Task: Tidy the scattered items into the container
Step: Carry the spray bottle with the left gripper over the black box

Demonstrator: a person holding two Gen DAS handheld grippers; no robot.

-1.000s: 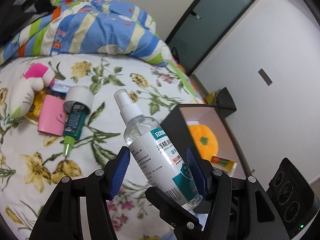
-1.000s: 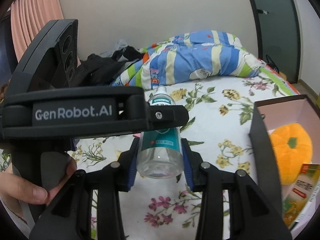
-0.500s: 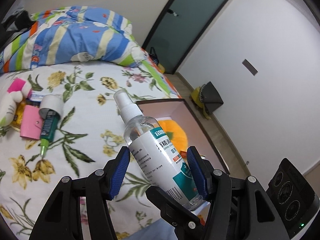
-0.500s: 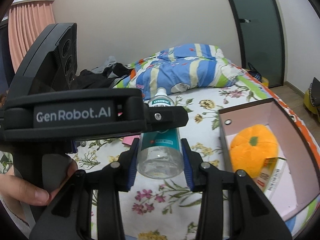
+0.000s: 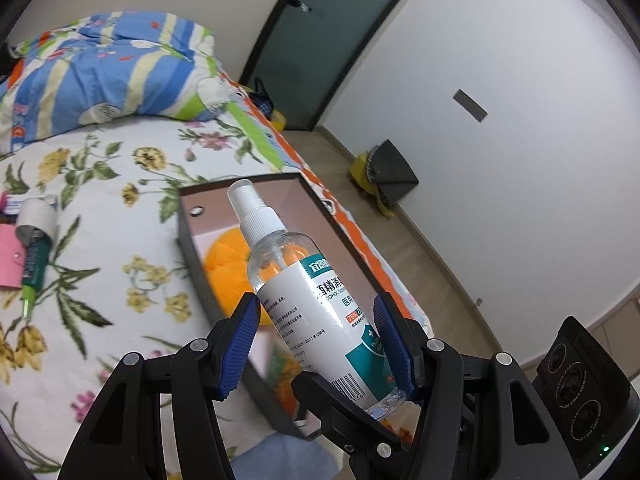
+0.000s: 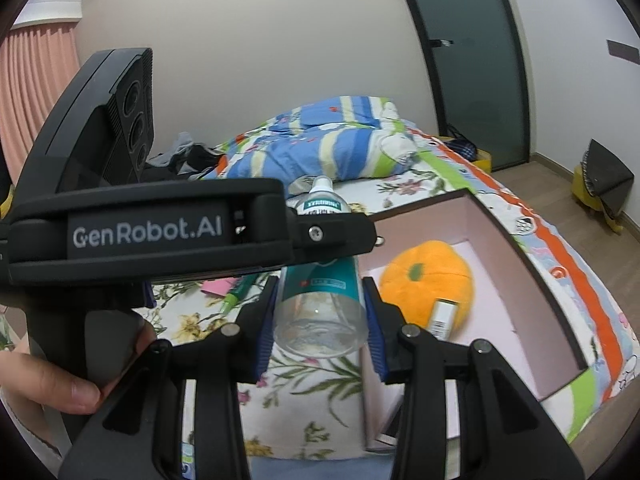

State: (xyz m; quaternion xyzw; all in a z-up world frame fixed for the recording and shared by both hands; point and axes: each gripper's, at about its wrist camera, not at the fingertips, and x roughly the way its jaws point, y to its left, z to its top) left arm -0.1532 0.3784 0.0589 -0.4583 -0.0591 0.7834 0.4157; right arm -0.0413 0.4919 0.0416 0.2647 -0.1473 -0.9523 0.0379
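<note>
The spray bottle (image 5: 304, 288) has travelled across the bed (image 5: 120, 184) in the last second. A moment ago it hung over the flowered sheet with the dark box (image 5: 198, 256) off to one side; now the open box sits right behind and below it, its pink inside and the orange plush toy (image 6: 428, 276) showing through the clear neck.

The right hand-held gripper (image 6: 320, 280) pinches the bottle's base between its blue pads, as it did before. The left hand-held gripper (image 5: 316, 300) brackets the bottle's body at a middling spread. One pad overlaps the label and the other seems a little off it, so I cannot tell from here whether that gripper is really pressing. A person's hand (image 6: 52, 384) grips its handle.

I'd judge the carry nearly done. The bottle is still up in the air, tilted, not yet in the box, and what remains is lowering it beside the plush and letting go. The pink wallet (image 5: 10, 256) and green tube (image 5: 34, 256) still lie out on the bed, so more trips seem needed.
</note>
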